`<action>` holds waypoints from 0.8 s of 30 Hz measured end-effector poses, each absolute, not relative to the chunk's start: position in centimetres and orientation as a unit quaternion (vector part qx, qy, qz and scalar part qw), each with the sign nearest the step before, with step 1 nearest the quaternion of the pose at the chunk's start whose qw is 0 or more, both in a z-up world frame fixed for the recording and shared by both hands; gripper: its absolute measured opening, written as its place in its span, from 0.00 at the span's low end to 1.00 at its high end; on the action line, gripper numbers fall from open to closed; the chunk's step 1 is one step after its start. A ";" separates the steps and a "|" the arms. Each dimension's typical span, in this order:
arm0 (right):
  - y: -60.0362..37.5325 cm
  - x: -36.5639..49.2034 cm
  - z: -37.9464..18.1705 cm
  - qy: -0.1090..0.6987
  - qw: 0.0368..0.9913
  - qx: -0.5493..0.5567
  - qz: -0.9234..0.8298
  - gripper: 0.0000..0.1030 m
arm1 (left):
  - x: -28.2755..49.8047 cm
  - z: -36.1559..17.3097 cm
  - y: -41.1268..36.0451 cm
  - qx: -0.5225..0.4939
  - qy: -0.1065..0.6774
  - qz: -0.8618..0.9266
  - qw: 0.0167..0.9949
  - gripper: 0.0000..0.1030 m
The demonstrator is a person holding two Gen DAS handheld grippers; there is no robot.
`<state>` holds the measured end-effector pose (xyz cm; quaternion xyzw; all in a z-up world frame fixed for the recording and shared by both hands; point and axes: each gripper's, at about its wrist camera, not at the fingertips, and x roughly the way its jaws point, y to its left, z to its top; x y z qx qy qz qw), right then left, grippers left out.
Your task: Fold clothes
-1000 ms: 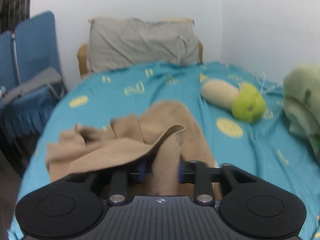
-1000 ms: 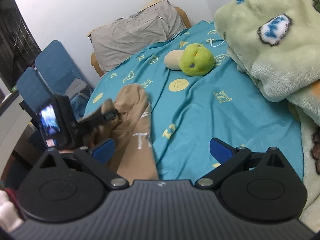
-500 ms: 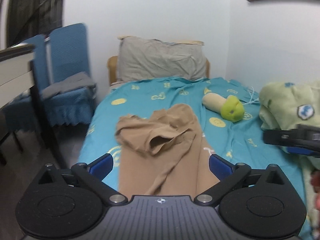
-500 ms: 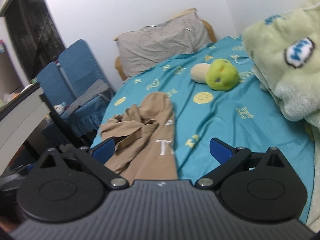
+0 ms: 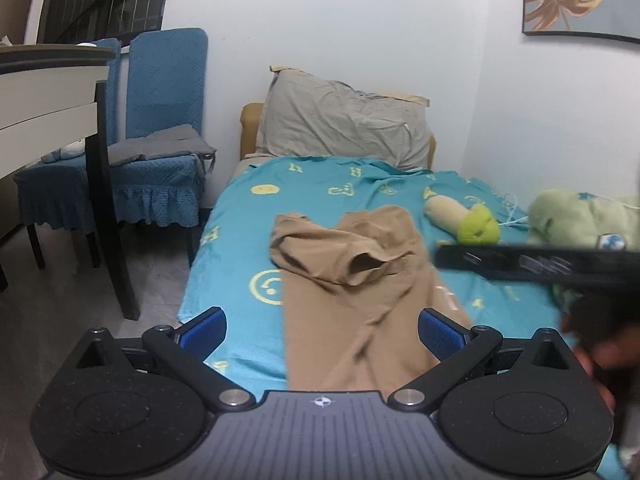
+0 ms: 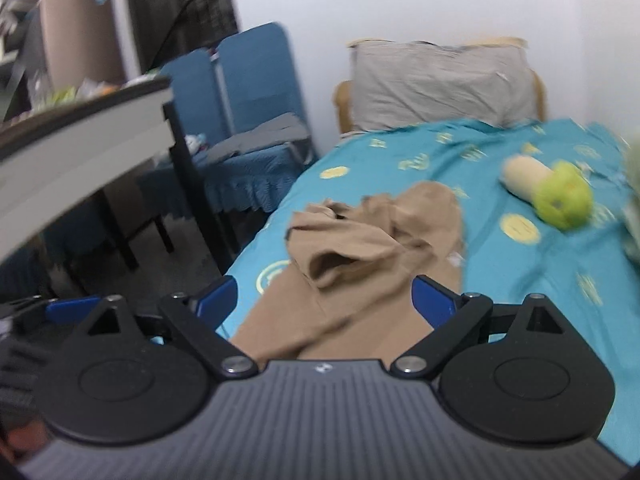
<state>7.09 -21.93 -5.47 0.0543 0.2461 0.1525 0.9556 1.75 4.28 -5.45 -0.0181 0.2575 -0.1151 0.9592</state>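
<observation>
Both grippers have pulled back from the bed since a second ago, and the left one has let go of the cloth it was pinching. The bed (image 5: 240,248) with its teal sheet fills the middle ground. The tan garment (image 5: 360,292) lies on it untouched, long axis running from 6 o'clock up toward 12, far end pointing at the grey pillow (image 5: 344,124); its upper left part is folded over in a rumpled flap. The left gripper (image 5: 322,330) hovers level at the foot of the bed, jaws wide apart, empty. The right gripper (image 6: 324,300) hovers tilted, jaws also spread, nothing between them. At 2 o'clock a green plush toy (image 5: 478,228) rests on the sheet, well apart from the garment.
</observation>
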 end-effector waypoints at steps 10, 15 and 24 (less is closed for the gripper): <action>-14.6 20.8 -13.3 0.330 0.922 -0.135 0.147 0.56 | 6.0 -8.6 7.6 -0.074 0.282 -0.094 0.952 1.00; -15.5 22.6 -13.2 0.304 0.937 -0.127 0.115 0.13 | 6.9 -9.8 7.5 -0.091 0.277 -0.107 0.950 1.00; -21.2 29.1 -12.8 0.276 0.961 -0.001 0.010 0.09 | 7.0 -10.9 6.4 -0.084 0.271 -0.112 0.952 1.00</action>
